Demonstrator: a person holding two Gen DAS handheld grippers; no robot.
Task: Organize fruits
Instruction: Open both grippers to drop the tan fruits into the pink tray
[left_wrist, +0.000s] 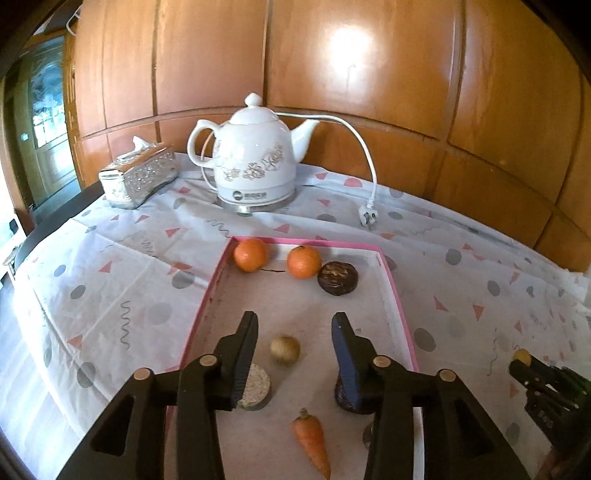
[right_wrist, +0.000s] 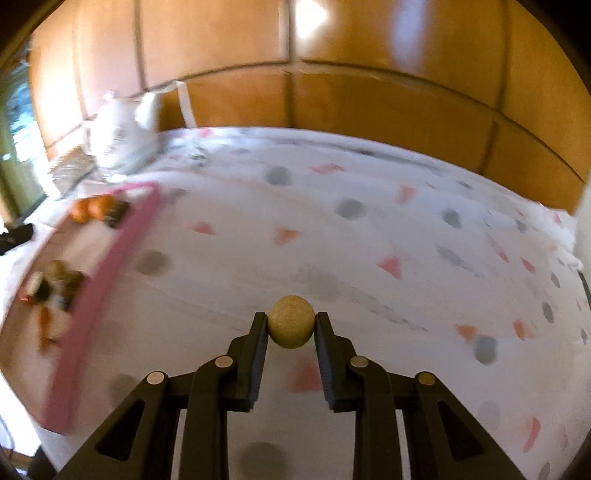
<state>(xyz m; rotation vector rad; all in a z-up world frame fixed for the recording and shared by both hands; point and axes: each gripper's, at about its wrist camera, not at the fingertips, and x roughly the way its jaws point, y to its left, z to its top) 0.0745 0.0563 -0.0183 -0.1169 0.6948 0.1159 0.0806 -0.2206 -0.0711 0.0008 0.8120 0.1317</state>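
A pink-rimmed tray (left_wrist: 399, 295) holds two oranges (left_wrist: 250, 254) (left_wrist: 303, 261), a dark round fruit (left_wrist: 337, 277), a small tan round fruit (left_wrist: 284, 349), a pale disc (left_wrist: 255, 384), a carrot (left_wrist: 312, 439) and another dark fruit (left_wrist: 341, 400). My left gripper (left_wrist: 293, 321) is open above the tray, the tan fruit lying between its fingers, untouched. My right gripper (right_wrist: 291, 320) is shut on a tan round fruit (right_wrist: 291, 326) above the tablecloth, right of the tray (right_wrist: 122, 240). It also shows in the left wrist view (left_wrist: 522, 357).
A white kettle (left_wrist: 255, 155) on its base, its cord and plug (left_wrist: 367, 216), and a silver tissue box (left_wrist: 138, 175) stand at the back of the table. A wooden panelled wall (left_wrist: 369, 74) runs behind. A patterned cloth (right_wrist: 369, 240) covers the table.
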